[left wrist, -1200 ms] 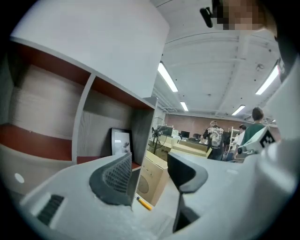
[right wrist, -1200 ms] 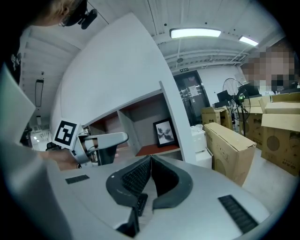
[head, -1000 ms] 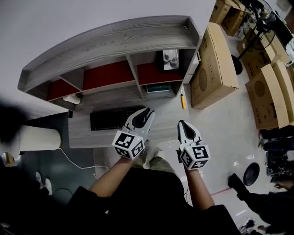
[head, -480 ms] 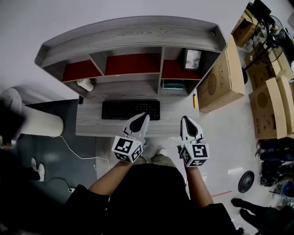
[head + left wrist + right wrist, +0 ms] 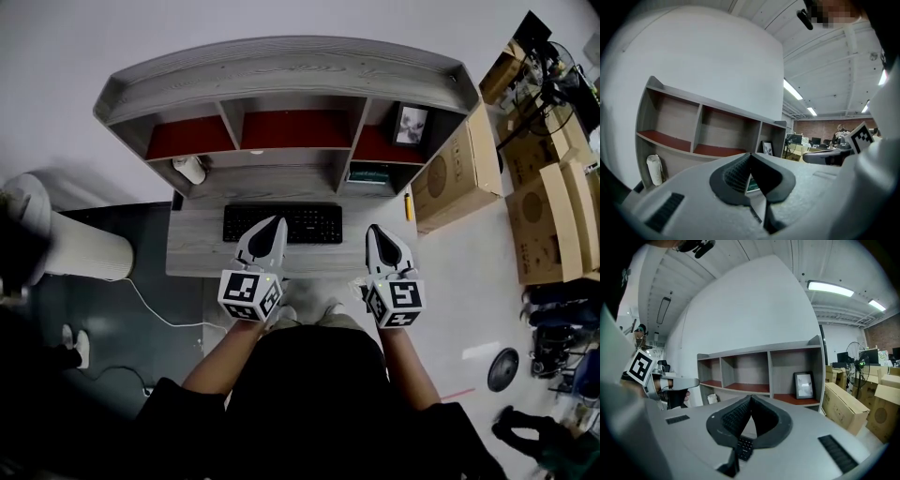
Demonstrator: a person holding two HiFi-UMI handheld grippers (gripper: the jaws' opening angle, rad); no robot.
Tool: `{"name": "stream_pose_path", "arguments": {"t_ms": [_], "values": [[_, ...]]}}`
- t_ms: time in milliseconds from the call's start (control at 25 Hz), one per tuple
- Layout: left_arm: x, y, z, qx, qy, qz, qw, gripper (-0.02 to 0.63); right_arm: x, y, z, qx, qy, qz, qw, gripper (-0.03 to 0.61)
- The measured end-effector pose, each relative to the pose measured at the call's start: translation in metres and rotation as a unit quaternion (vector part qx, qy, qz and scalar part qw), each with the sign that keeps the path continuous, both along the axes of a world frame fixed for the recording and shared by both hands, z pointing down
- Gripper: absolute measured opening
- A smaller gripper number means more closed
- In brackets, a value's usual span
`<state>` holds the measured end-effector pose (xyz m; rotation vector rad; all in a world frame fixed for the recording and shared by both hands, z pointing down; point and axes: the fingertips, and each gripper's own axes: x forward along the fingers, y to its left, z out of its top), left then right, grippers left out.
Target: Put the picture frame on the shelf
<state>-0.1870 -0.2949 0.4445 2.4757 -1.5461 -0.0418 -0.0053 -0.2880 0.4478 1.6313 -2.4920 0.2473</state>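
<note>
The black picture frame (image 5: pixel 411 125) stands upright in the right compartment of the grey desk shelf (image 5: pixel 281 70), on its red floor. The frame (image 5: pixel 805 385) also shows in the right gripper view, and small and far off (image 5: pixel 767 148) in the left gripper view. My left gripper (image 5: pixel 270 225) hovers over the desk's front edge by the keyboard (image 5: pixel 282 223), shut with nothing in it. My right gripper (image 5: pixel 379 233) is level with it to the right, also shut and empty. Both grippers are well short of the frame. Their closed tips show in their own views (image 5: pixel 750 154) (image 5: pixel 750 397).
A white roll (image 5: pixel 190 170) lies under the left compartment, a green box (image 5: pixel 367 174) under the right one, and a yellow tool (image 5: pixel 408 203) on the desk's right end. Cardboard boxes (image 5: pixel 450 178) stand to the right, a white cylinder (image 5: pixel 75 248) to the left.
The head view has swung so the shelf sits centred. Both grippers have drawn level at the desk's front edge; the left one's jaws have closed.
</note>
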Motion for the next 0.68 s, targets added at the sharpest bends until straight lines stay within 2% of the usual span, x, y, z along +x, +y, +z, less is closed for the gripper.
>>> {"name": "stream_pose_path", "arguments": {"t_ms": [360, 520, 680], "values": [[-0.037, 0.015, 0.001, 0.022, 0.007, -0.006, 0.9997, 0.017, -0.044, 0.016, 0.004, 0.008, 0.007, -0.004, 1.0, 0.012], [-0.044, 0.016, 0.009, 0.011, 0.01, 0.001, 0.9999, 0.017, -0.056, 0.018, 0.007, 0.012, 0.016, -0.001, 1.0, 0.012], [-0.052, 0.021, 0.01, -0.009, 0.031, 0.01, 0.9994, 0.017, -0.068, 0.021, 0.005, 0.011, 0.013, 0.004, 1.0, 0.012]]}}
